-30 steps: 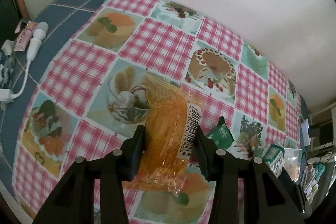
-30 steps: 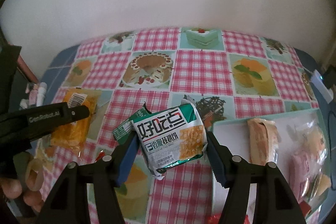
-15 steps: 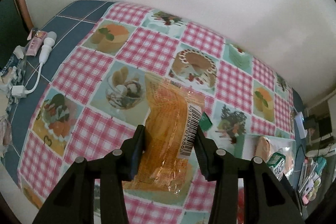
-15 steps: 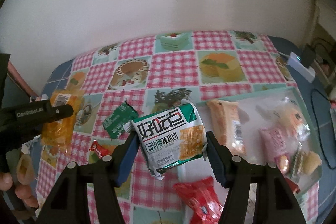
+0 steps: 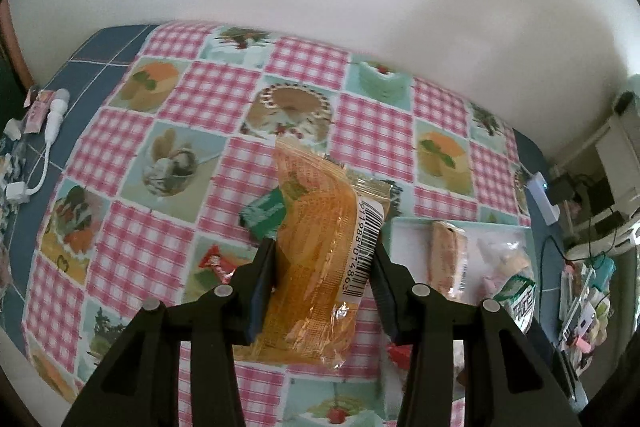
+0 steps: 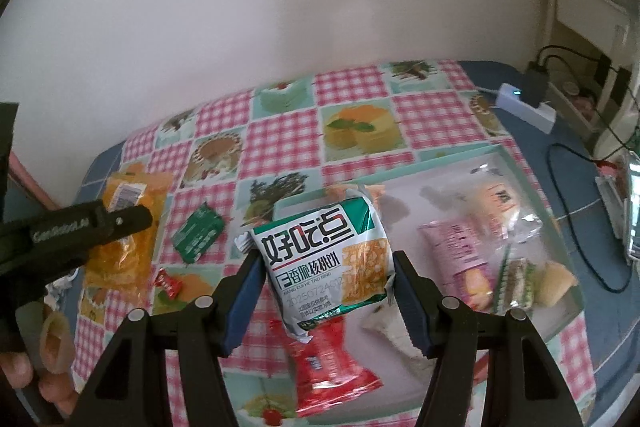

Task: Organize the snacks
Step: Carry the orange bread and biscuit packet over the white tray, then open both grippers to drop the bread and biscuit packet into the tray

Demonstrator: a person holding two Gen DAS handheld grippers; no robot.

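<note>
The left gripper is clamped on an orange snack packet, holding it in the air above the worktop. The right gripper grips a green and white biscuit packet above the near edge of a pale tray that already holds several wrapped snacks. A small green packet, a red candy and a red packet lie loose; the red packet seems partly on the tray.
</note>
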